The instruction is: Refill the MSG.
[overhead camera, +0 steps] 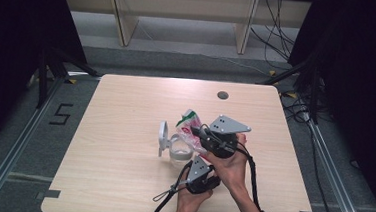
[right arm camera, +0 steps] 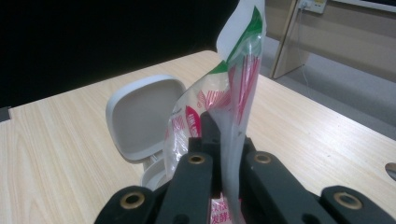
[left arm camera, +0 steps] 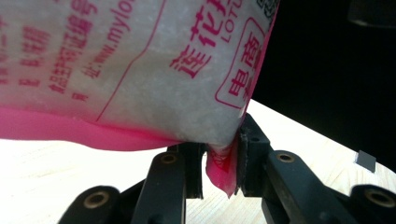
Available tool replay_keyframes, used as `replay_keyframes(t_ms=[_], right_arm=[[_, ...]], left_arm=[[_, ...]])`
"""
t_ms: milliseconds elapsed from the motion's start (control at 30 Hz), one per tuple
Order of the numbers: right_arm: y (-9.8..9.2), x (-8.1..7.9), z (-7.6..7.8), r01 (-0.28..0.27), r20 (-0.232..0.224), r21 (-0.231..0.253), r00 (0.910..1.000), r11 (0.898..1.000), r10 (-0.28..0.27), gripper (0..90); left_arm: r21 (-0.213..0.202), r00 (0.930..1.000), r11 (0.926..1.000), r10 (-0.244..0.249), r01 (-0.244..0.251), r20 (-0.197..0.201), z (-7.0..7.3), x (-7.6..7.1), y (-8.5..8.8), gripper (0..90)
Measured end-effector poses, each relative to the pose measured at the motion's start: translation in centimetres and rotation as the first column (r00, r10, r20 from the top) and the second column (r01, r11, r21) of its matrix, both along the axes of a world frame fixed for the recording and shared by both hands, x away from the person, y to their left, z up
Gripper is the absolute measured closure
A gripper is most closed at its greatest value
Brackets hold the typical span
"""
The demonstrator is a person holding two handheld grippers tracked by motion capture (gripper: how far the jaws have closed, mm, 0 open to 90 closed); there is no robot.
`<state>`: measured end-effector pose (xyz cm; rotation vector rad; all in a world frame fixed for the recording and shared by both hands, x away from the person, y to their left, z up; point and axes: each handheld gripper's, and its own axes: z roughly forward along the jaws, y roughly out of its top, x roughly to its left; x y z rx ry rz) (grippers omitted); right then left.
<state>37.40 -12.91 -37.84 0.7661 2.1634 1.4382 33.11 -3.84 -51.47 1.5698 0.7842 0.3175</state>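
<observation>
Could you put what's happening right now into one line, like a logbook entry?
left hand-held gripper: shut on pink bag corner | right hand-held gripper: shut on bag top | bag: held over open-lidded clear container | table

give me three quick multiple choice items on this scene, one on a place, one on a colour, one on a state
1. Where is the open-lidded container?
A. right beside the bag
B. on the floor
C. at the table's far edge

2. What colour is the bag's bottom seam?
A. blue
B. pink
C. black

3. How is the right gripper?
A. wide open
B. shut on the bag
C. lying on the table

Key: 1 A, the high view shows it against the bag; 2 B, the left gripper view shows a pink band; 3 B, its jaws pinch the film.
</observation>
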Motion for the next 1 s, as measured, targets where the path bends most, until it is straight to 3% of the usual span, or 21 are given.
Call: replay_keyframes(t_ms=[100,400,467,700,767,900,1000], right_arm=[[0.13,0.04,-0.16,-0.017,-0.026,-0.015,0.9995,1.000,0.017,90.0],[0.05,0.21,-0.26,-0.011,-0.019,-0.015,0.9998,1.000,0.011,90.0],[0.08,0.30,-0.31,-0.003,0.009,-0.017,1.0000,1.000,0.003,90.0],[0.22,0.16,-0.36,-0.020,-0.034,-0.014,0.9992,1.000,0.019,90.0],[0.20,0.15,-0.36,-0.005,-0.021,-0.004,0.9998,1.000,0.005,90.0],[0.25,0.23,-0.41,-0.008,0.002,-0.031,1.0000,0.999,0.008,90.0],[0.27,0.10,-0.35,-0.013,-0.016,-0.016,0.9998,1.000,0.013,90.0]], left_arm=[[-0.004,1.0000,1.0000,-0.002,0.002,0.002,-0.07,0.01,-0.07,74.8],[-0.009,1.0000,0.9999,-0.008,0.008,-0.002,-0.05,0.04,-0.01,74.8],[-0.005,1.0000,1.0000,-0.008,0.008,0.001,-0.10,0.07,0.02,74.8],[-0.004,0.9999,0.9999,-0.012,0.012,0.003,-0.10,0.05,0.06,74.9],[-0.008,0.9999,0.9999,-0.011,0.011,0.003,-0.03,0.01,0.07,74.9],[-0.008,0.9999,0.9999,-0.014,0.014,0.003,-0.11,0.07,0.06,74.9],[-0.013,1.0000,0.9999,-0.005,0.005,0.004,-0.02,0.00,0.10,74.9]])
